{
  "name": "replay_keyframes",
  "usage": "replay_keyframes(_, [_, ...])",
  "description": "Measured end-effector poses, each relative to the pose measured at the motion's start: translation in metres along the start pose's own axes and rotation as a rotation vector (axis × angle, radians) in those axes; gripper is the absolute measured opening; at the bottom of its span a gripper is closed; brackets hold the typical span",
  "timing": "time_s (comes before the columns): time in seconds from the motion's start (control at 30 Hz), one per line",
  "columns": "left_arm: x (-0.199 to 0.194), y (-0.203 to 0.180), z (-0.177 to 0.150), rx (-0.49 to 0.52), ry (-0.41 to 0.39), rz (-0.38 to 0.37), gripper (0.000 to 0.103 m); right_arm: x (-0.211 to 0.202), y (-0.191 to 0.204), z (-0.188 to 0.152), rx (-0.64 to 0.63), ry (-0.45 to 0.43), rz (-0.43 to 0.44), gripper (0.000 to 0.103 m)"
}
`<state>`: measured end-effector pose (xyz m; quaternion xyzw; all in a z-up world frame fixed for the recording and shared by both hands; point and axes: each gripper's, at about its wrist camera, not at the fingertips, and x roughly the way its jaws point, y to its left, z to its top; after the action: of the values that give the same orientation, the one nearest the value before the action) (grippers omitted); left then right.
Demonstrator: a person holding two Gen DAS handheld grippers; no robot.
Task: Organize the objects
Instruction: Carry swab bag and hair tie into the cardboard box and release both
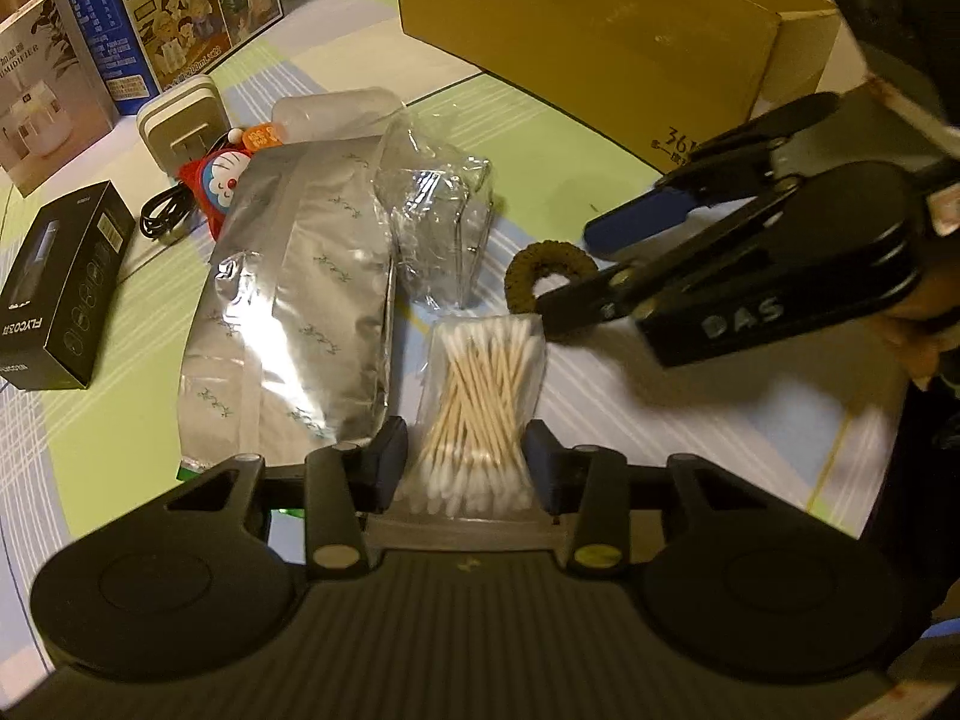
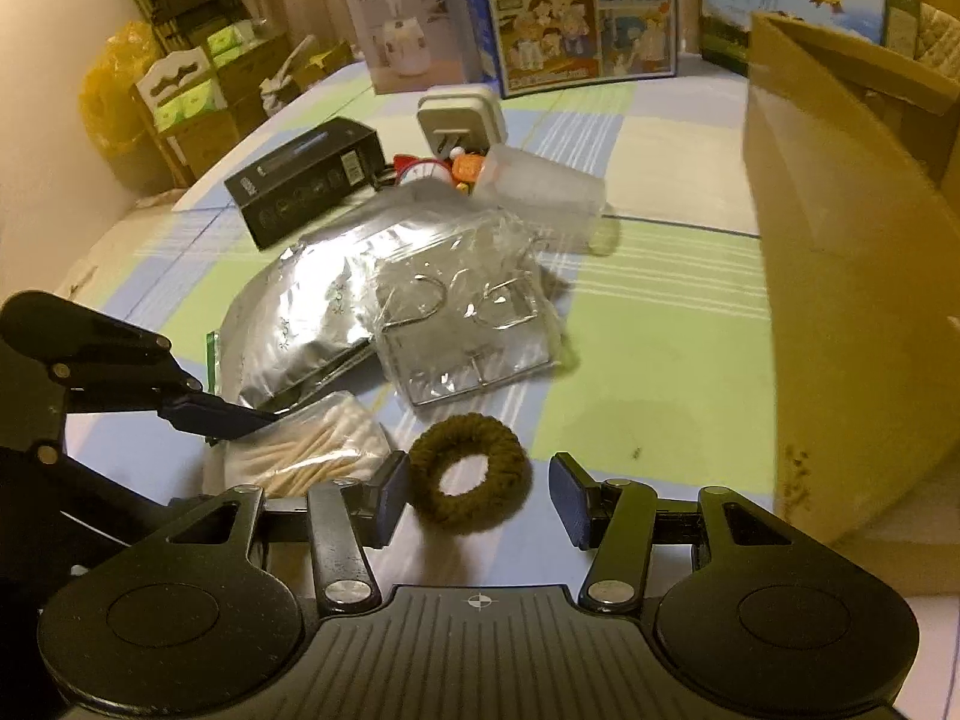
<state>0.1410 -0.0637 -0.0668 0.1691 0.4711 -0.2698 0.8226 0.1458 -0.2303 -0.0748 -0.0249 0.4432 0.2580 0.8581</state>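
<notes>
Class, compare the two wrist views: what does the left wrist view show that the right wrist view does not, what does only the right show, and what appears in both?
Only the left wrist view: the black cable beside the red toy, and the left tool closed on the bag of cotton swabs.

Only the right wrist view: stacked cartons and a yellow bag beyond the table, and the right tool open around the brown hair tie.

Both: silver foil pouch, black box, cardboard box.

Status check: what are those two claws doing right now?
Left gripper clamped on swab bag. Right gripper open around hair tie, left pad touching. Nothing in the way.
</notes>
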Motion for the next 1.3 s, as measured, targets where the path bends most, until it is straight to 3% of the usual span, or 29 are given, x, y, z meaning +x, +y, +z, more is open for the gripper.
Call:
replay_keyframes(0.1, [0.002, -0.002, 0.001, -0.001, -0.007, 0.022, 0.045, 0.004, 0.006, 0.000, -0.042, 0.000, -0.003, 0.043])
replay_keyframes(0.17, [0.003, -0.005, 0.001, -0.010, -0.009, 0.030, 0.045, 0.005, 0.011, -0.002, -0.076, -0.002, -0.002, 0.009])
replay_keyframes(0.23, [0.004, -0.006, 0.002, -0.025, -0.013, 0.032, 0.045, 0.005, 0.015, -0.005, -0.111, -0.003, -0.040, 0.009])
replay_keyframes(0.33, [0.004, -0.006, 0.002, -0.059, -0.010, 0.043, 0.043, 0.001, 0.011, -0.007, -0.069, -0.007, -0.029, 0.009])
replay_keyframes(0.4, [0.002, -0.006, 0.001, -0.083, -0.008, 0.041, 0.030, -0.005, 0.010, -0.007, -0.062, -0.022, -0.038, 0.009])
replay_keyframes(0.5, [-0.003, -0.008, 0.000, -0.108, -0.005, 0.055, 0.023, -0.020, 0.011, -0.005, -0.048, -0.046, -0.045, 0.009])
replay_keyframes(0.67, [-0.020, -0.013, -0.003, -0.161, -0.005, 0.061, 0.021, -0.053, 0.017, -0.005, -0.033, -0.085, -0.068, 0.009])
replay_keyframes(0.8, [-0.051, -0.020, 0.008, -0.217, -0.052, 0.061, 0.021, -0.098, 0.015, 0.003, -0.028, -0.160, -0.104, 0.009])
replay_keyframes(0.93, [-0.082, -0.035, 0.043, -0.234, -0.123, 0.039, 0.021, -0.148, -0.005, 0.018, 0.001, -0.250, -0.162, 0.009])
replay_keyframes(1.07, [-0.105, -0.060, 0.089, -0.238, -0.204, -0.010, 0.021, -0.193, -0.045, 0.031, 0.070, -0.313, -0.274, 0.009])
replay_keyframes(1.17, [-0.111, -0.079, 0.126, -0.226, -0.245, -0.043, 0.021, -0.210, -0.075, 0.033, 0.115, -0.310, -0.340, 0.009])
replay_keyframes(1.3, [-0.099, -0.102, 0.169, -0.224, -0.265, -0.082, 0.021, -0.214, -0.112, 0.030, 0.180, -0.276, -0.345, 0.009])
